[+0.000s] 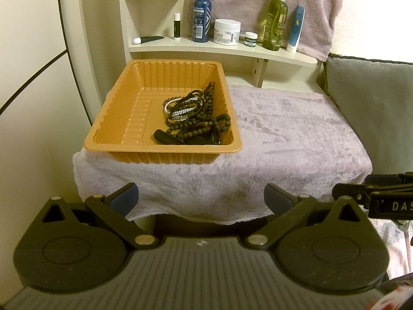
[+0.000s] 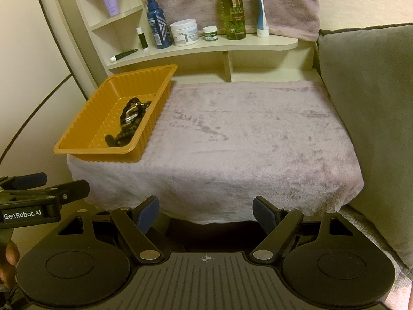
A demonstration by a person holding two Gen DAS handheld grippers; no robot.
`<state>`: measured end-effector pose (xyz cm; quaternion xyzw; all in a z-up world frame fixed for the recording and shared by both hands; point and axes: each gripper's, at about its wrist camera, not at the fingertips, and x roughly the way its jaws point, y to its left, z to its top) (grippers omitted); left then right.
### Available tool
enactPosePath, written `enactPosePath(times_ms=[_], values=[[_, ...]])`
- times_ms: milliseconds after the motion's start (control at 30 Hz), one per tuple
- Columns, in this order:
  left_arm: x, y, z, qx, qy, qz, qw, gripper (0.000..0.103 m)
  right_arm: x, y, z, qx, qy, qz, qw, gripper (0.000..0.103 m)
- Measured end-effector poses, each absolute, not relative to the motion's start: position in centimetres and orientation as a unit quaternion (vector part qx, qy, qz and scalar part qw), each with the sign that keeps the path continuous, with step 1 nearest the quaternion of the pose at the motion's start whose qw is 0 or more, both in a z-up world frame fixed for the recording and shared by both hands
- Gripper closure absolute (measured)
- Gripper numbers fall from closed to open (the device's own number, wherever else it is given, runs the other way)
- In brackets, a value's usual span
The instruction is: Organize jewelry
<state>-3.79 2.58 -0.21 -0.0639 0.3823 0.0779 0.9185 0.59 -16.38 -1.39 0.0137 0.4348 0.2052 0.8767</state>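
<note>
Pink towel (image 2: 258,142) covers stand, orange tray (image 1: 116,118) on its left end. Jewelry (image 1: 193,113) all heaped inside tray, right side. I hold left gripper (image 1: 201,199) and right gripper (image 2: 206,211) before towel edge, fingers apart, nothing between. I judge start or finish, cannot tell; next move maybe reach into tray.

Both grippers point forward and downward, side by side. The left gripper (image 1: 201,199) has its jaws wide apart, holding nothing. The right gripper (image 2: 205,213), at its three o'clock, is equally spread and empty.
</note>
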Motion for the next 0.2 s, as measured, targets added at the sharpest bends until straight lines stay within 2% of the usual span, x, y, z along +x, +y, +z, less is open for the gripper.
enactPosePath(times_ms=[200], values=[[-4.01, 2.37, -0.30, -0.066, 0.375, 0.081, 0.921, 0.000, 0.54, -16.31, -1.39, 0.014, 0.435, 0.205, 0.877, 0.024]])
